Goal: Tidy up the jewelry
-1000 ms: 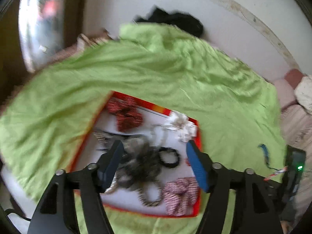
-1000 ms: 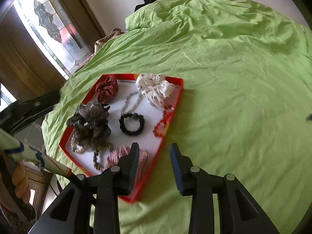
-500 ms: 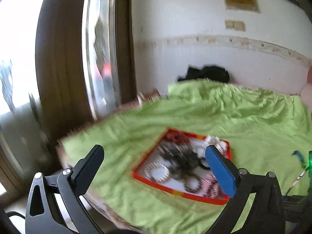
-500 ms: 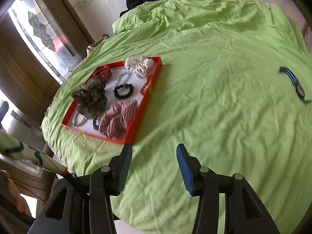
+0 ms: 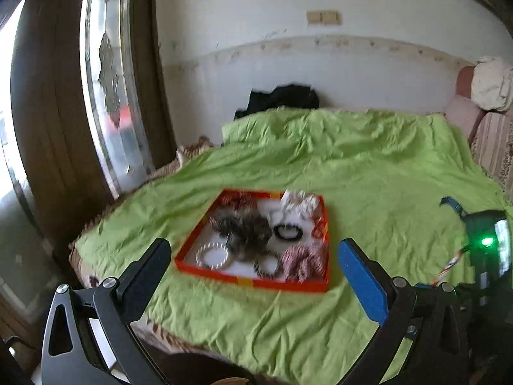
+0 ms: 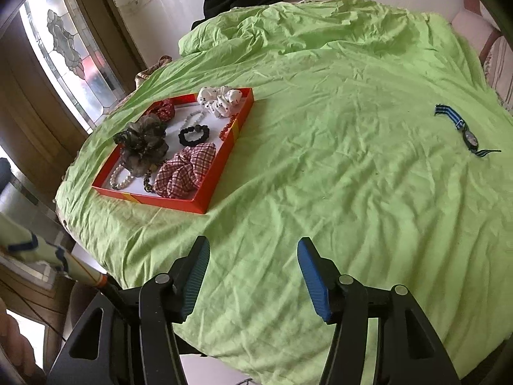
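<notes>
A red tray (image 6: 221, 170) (image 5: 256, 284) lies on the green bedsheet (image 6: 320, 160). It holds several scrunchies, a pearl bracelet (image 6: 120, 178), a black hair tie (image 6: 193, 134) and red beads (image 6: 228, 126). A watch with a blue striped strap (image 6: 466, 131) lies alone on the sheet at the far right. My left gripper (image 5: 253, 263) is open and empty, well back from the tray near the bed's edge. My right gripper (image 6: 253, 272) is open and empty above the sheet, right of the tray.
A wooden door with a glass panel (image 5: 109, 96) stands at the left. Black clothing (image 6: 240, 0) lies at the bed's far edge by the white wall. Pillows (image 5: 481, 96) sit at the far right. The other gripper's body with a green light (image 5: 487, 243) shows at right.
Both grippers have pulled back and up from the tray. The left jaws have opened much wider. The right gripper swung right, bringing the watch into view.
</notes>
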A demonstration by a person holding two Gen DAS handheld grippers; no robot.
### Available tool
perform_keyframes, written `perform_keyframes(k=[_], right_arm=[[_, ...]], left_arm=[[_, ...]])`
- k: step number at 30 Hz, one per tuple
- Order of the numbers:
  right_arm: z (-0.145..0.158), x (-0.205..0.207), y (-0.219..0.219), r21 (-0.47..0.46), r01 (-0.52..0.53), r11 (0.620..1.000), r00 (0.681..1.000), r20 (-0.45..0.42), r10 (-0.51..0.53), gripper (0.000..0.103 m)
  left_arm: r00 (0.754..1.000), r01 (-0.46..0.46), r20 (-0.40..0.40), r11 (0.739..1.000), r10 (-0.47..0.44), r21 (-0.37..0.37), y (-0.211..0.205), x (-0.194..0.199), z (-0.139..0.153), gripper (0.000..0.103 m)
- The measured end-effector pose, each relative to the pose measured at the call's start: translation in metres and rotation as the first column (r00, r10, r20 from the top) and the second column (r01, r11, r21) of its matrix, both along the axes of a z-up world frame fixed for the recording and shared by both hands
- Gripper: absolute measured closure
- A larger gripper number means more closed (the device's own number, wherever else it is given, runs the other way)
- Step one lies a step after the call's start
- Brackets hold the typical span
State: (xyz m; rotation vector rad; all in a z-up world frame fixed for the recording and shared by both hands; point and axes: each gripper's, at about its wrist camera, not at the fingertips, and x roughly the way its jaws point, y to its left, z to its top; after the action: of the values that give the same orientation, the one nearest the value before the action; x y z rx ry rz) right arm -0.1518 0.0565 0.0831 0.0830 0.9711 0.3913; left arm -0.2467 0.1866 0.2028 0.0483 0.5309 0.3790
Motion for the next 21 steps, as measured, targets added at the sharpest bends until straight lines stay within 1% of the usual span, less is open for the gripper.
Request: perform_keyframes(k=[4,6,8,12,16,21], right_arm=[[-0.004,-0.003,0.0,-0.021,0.002,1.0,1.0,0.005,-0.002,0.038],[-0.007,-0.002,0.002,-0.026,-0.002,1.0,1.0,-0.004,0.002,0.038],[-0.01,-0.003,0.005,-0.038,-0.008,0.999,1.0,-0.01,0.008,0.038],[-0.012,-0.008,0.012,-0.079,-0.012,0.997,1.0,0.006,0.013,0.036],[-0.013,-0.01,0.013,-0.095,-0.009,0.995,1.0,0.008,0.01,0.034],[-0.017,-0.01,0.019,-0.112,-0.017,0.994,1.0,-0.005,0.016,0.034]], left_arm=[[0.999,-0.027,-0.033,0.999,0.026,-0.023,0.009,0.003,-0.008,0.0],[0.998,-0.038,-0.056,0.998,0.035,-0.058,0.014,0.004,-0.015,0.0],[0.995,-0.047,-0.096,0.995,0.038,-0.091,0.021,0.008,-0.027,0.0],[0.983,-0.072,-0.179,0.99,0.051,-0.117,0.028,0.014,-0.05,0.0],[0.971,-0.096,-0.229,0.988,0.067,-0.117,0.032,0.016,-0.065,0.0],[0.956,-0.129,-0.278,0.983,0.088,-0.131,0.041,0.018,-0.075,0.0]])
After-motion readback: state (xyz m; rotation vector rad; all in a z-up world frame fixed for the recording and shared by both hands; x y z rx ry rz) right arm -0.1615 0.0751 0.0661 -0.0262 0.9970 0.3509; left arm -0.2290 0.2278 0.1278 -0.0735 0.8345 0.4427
